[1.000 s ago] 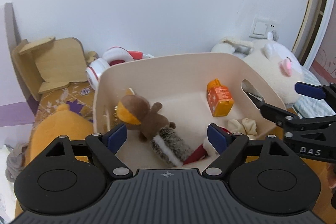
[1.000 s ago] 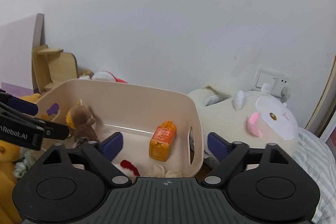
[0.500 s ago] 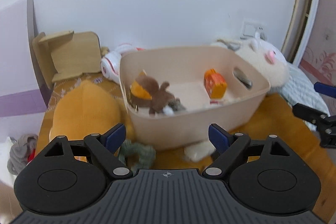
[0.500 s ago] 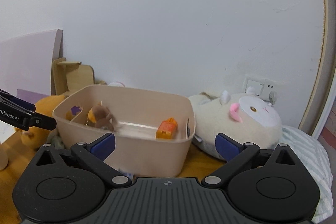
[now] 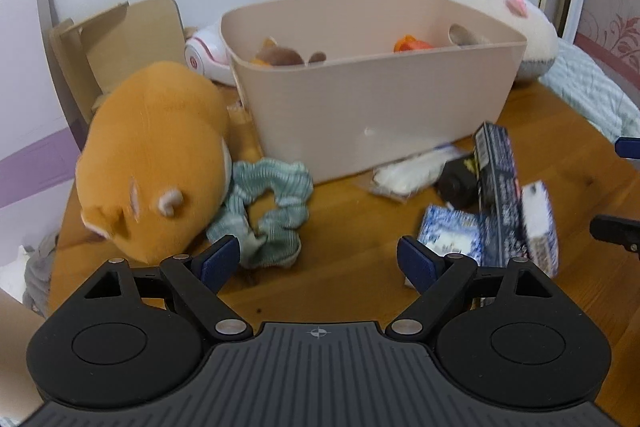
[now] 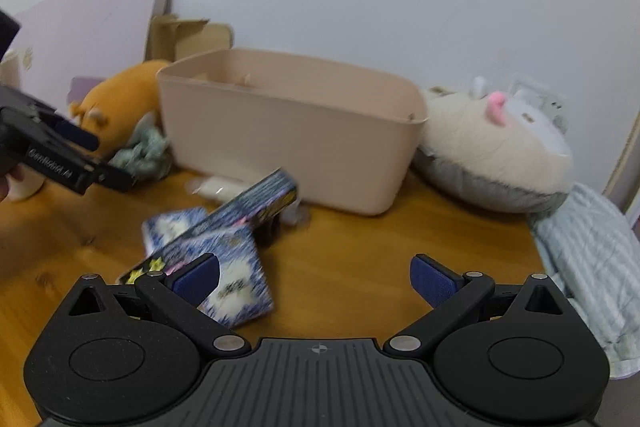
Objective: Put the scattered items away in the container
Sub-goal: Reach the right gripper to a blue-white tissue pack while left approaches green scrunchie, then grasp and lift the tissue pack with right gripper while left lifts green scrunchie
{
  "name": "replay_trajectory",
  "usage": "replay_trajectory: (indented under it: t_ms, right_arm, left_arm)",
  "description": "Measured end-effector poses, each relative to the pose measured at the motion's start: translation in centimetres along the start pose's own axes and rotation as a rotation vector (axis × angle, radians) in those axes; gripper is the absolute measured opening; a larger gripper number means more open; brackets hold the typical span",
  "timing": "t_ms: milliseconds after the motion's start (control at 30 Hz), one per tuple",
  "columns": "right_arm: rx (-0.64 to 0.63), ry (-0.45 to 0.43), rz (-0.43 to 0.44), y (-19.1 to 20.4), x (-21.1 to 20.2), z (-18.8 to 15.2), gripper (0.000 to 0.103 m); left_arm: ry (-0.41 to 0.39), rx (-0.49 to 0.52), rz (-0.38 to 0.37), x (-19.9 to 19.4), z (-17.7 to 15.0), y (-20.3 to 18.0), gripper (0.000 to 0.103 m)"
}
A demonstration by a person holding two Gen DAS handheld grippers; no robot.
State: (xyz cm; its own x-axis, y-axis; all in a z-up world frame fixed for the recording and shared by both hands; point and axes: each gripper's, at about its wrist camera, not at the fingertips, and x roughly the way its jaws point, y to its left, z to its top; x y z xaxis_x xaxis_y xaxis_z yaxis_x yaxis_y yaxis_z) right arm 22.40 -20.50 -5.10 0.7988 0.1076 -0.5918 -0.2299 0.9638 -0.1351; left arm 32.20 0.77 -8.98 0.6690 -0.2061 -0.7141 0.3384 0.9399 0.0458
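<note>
A beige bin [image 5: 372, 115] stands on the wooden table; it also shows in the right wrist view [image 6: 288, 131]. A brown plush [image 5: 280, 55] and an orange item [image 5: 410, 45] lie inside it. In front of it lie a green scrunchie [image 5: 266, 205], a white packet [image 5: 408, 173], a dark small item [image 5: 458, 183] and blue patterned boxes [image 5: 500, 195], which also show in the right wrist view [image 6: 224, 247]. My left gripper [image 5: 319, 261] is open and empty above the table near the scrunchie. My right gripper [image 6: 315, 281] is open and empty beside the boxes.
An orange plush [image 5: 156, 155] lies left of the bin. A white plush [image 6: 500, 151] and a striped cloth [image 6: 588, 251] lie to its right. A cardboard piece [image 5: 128, 39] and white headphones [image 5: 208, 55] stand behind, by the wall.
Both grippers have pulled back from over the bin and lowered toward the table. The scattered items in front of the bin have come into view.
</note>
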Motion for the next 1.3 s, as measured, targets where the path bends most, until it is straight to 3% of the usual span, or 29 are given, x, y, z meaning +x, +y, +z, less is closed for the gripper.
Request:
replay_trajectory:
  t_ms: [300,700,867,967,1033,1100,1167,1233,1300]
  right_arm:
    - [-0.123,0.044,0.04,1.9,1.8,-0.9,0.103]
    - [-0.158,0.048,0.061,2.4,4.8,-1.0,0.103]
    - [-0.146,0.053,0.081,2.5,5.4,-0.9,0.091]
    - [-0.131,0.066,0.096,2.3,5.6,-0.8,0.079]
    - [-0.122,0.076,0.108,2.2,5.8,-0.8,0.072]
    - [-0.109,0.086,0.125,2.2,6.0,-0.9,0.064]
    - [-0.089,0.09,0.143,2.2,6.0,-0.9,0.051]
    - [-0.084,0.093,0.15,2.2,6.0,-0.9,0.047]
    - [-0.085,0.094,0.148,2.2,5.9,-1.0,0.046]
  left_arm:
    - [0.025,0.001,0.005,2.4,-0.6,1.1,0.087]
    - [-0.014,0.036,0.016,4.9,0.5,1.1,0.087]
    - [-0.019,0.05,0.014,5.8,0.5,0.8,0.087]
    - [-0.031,0.068,-0.003,5.7,0.2,0.8,0.076]
    - [-0.033,0.061,-0.005,5.6,0.2,1.0,0.06]
    - [-0.031,0.056,0.005,5.5,0.3,1.3,0.051]
    - [-0.027,0.055,0.017,5.3,0.3,1.4,0.041]
    - [-0.023,0.047,0.017,5.2,0.3,1.6,0.036]
    - [-0.02,0.041,0.023,5.0,0.3,1.7,0.024]
